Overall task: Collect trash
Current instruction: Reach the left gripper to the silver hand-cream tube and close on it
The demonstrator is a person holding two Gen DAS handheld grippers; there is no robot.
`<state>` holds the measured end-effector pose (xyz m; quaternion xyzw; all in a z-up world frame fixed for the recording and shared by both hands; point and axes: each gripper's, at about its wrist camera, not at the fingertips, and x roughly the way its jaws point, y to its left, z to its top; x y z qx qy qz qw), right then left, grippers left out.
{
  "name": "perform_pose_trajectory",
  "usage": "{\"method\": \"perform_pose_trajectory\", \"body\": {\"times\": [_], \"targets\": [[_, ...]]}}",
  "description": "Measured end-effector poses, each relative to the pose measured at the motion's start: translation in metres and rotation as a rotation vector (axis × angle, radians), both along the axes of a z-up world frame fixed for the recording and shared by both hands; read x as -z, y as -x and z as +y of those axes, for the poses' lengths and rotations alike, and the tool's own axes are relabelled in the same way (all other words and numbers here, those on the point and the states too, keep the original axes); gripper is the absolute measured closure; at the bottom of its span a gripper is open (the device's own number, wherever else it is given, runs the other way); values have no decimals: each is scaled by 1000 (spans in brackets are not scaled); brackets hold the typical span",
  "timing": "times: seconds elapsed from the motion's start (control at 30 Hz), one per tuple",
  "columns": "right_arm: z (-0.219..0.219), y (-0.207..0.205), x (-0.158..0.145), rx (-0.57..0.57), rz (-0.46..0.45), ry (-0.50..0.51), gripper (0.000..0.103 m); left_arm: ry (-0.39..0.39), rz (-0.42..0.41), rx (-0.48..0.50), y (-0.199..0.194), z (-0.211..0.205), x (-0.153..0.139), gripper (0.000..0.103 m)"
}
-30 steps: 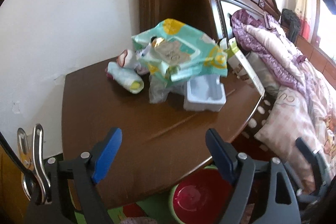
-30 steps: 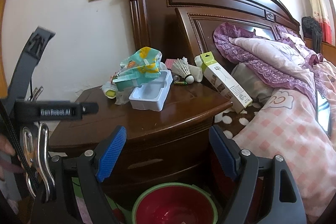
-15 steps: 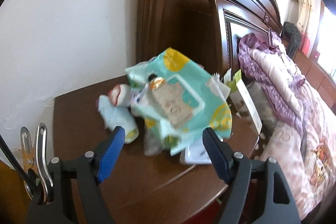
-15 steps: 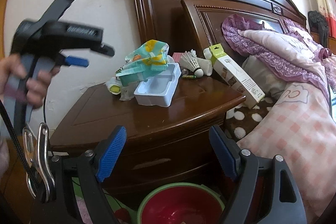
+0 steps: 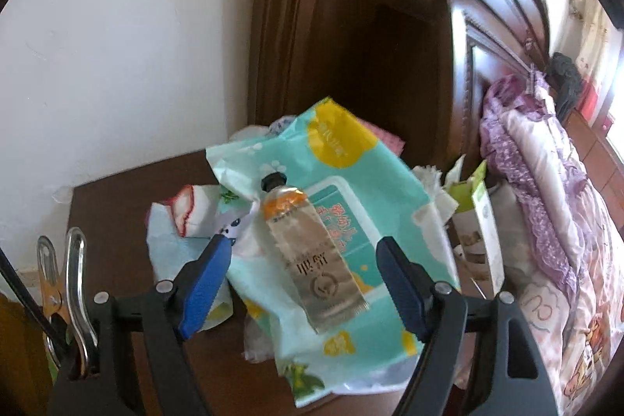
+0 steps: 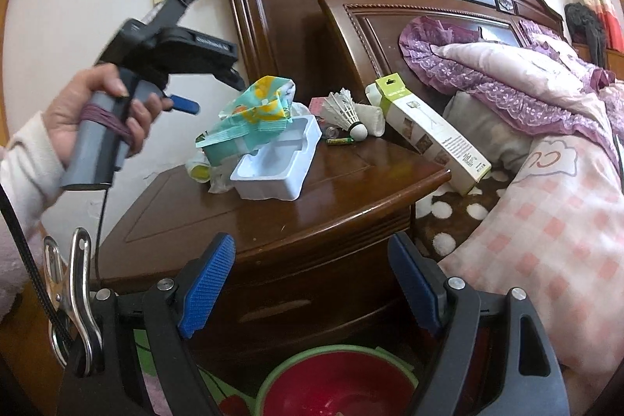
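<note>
Left gripper (image 5: 302, 273) apart over tube (image 5: 312, 258) on wipes pack (image 5: 351, 190); right gripper (image 6: 312, 277) apart, near counter (image 6: 351, 197) edge.

Beyond the right claw's (image 6: 312, 287) 2 spread blue pads, a white tray (image 6: 273, 162) sits on the nightstand (image 6: 351, 205); red bin (image 6: 335, 385) directly below.

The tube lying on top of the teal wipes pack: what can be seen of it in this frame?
The tube is a flattened, squeezed-looking one with a black screw cap at the far end, an orange band below the neck and a silvery, translucent-looking body bearing dark printed characters and a round logo. Its crimped end points toward the camera. It lies flat and slightly diagonal on the teal wipes pack, touching only that. The left gripper hangs open, a finger on either side of it, not pressing on it.
</note>
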<state>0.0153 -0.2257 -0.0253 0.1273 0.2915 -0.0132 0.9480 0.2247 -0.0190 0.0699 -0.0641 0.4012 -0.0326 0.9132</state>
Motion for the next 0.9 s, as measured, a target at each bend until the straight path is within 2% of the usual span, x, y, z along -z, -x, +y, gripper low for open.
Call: {"method": "perform_pose_trajectory", "body": {"times": [0.13, 0.37, 0.6, 0.73, 0.77, 0.83, 0.87, 0.9], "targets": [[-1, -5, 6, -7, 24, -6, 20, -5, 48, -40, -18, 3, 16, 23], [4, -7, 11, -26, 38, 1, 20, 49, 36, -58, -29, 12, 29, 20], [8, -9, 12, -31, 43, 8, 20, 41, 54, -48, -34, 10, 39, 19], [10, -10, 14, -29, 52, 12, 20, 73, 72, -48, -40, 10, 40, 20], [10, -10, 14, -28, 53, 13, 20, 86, 75, -48, -39, 16, 37, 24], [10, -10, 14, -29, 53, 10, 20, 127, 81, -36, -39, 20, 38, 38], [11, -10, 14, -28, 53, 9, 20, 155, 86, -26, -41, 22, 40, 50], [11, -9, 14, -27, 52, 9, 20, 174, 90, -17, -40, 23, 40, 57]]}}
